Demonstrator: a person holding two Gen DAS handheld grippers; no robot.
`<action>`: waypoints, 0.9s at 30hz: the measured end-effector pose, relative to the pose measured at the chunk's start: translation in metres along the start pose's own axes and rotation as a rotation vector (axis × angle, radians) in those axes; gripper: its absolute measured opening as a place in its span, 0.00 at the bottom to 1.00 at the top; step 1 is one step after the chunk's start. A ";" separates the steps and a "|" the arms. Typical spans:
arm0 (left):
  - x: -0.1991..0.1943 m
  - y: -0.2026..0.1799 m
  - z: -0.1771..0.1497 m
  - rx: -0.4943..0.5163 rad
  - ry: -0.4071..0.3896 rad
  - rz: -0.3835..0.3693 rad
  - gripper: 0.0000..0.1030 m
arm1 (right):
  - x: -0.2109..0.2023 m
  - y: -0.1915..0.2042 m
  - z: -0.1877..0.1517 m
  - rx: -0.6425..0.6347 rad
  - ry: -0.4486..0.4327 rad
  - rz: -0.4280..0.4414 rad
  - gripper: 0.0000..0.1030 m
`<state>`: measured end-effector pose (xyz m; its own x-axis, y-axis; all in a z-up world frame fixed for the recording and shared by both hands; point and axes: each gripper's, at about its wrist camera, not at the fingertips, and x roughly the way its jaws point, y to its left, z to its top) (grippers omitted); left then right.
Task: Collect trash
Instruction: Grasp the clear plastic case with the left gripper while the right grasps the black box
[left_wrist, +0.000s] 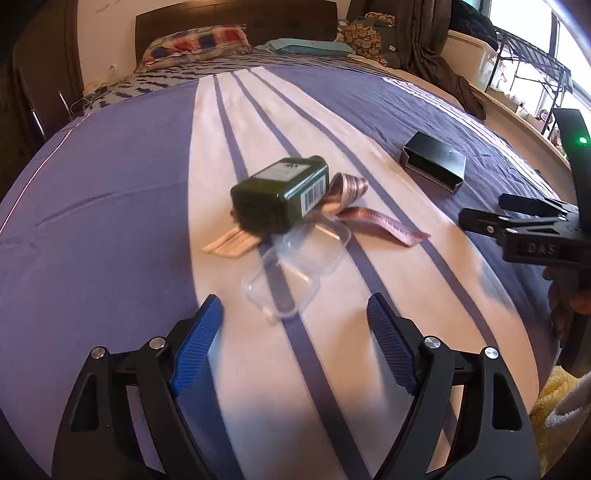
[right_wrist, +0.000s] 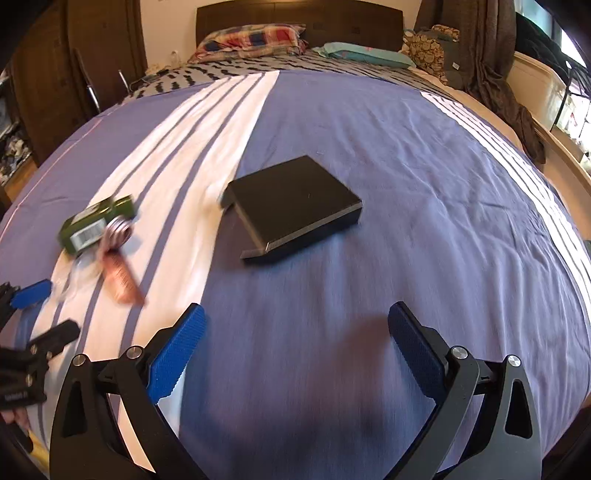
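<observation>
The left gripper (left_wrist: 295, 347) and right gripper (right_wrist: 295, 354) both hang over the bed (right_wrist: 406, 147) near its foot edge, jaws spread apart and empty. Just beyond the left gripper lies a clear plastic tray (left_wrist: 295, 266), touching a dark green box (left_wrist: 282, 192) and pink ribbon (left_wrist: 369, 218). A black box (right_wrist: 295, 201) lies mid-bed, pillows (right_wrist: 255, 38) against the headboard.

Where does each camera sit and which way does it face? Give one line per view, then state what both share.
Left wrist: rides the left gripper, jaws open, facing the dark green rectangular box and clear plastic tray on the striped bedspread; the right gripper shows at right.
Right wrist: rides the right gripper, jaws open, facing the flat black box; the left gripper's blue pad shows at left.
Shared: both boxes, bedspread, headboard.
</observation>
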<state>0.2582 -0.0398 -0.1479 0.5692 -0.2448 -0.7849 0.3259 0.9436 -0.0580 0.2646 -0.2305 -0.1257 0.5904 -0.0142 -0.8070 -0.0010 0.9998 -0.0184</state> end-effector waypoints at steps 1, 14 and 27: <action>0.002 0.001 0.003 -0.001 0.001 -0.006 0.74 | 0.006 0.000 0.007 -0.004 0.007 -0.009 0.97; 0.022 -0.004 0.029 0.020 0.010 -0.019 0.51 | 0.054 0.004 0.062 -0.101 0.049 -0.061 0.97; -0.009 -0.006 -0.006 0.011 0.002 -0.011 0.31 | 0.023 0.016 0.032 -0.135 0.028 0.023 0.70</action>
<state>0.2464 -0.0419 -0.1443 0.5643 -0.2550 -0.7852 0.3407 0.9383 -0.0598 0.3043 -0.2147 -0.1259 0.5658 0.0068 -0.8245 -0.1242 0.9893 -0.0771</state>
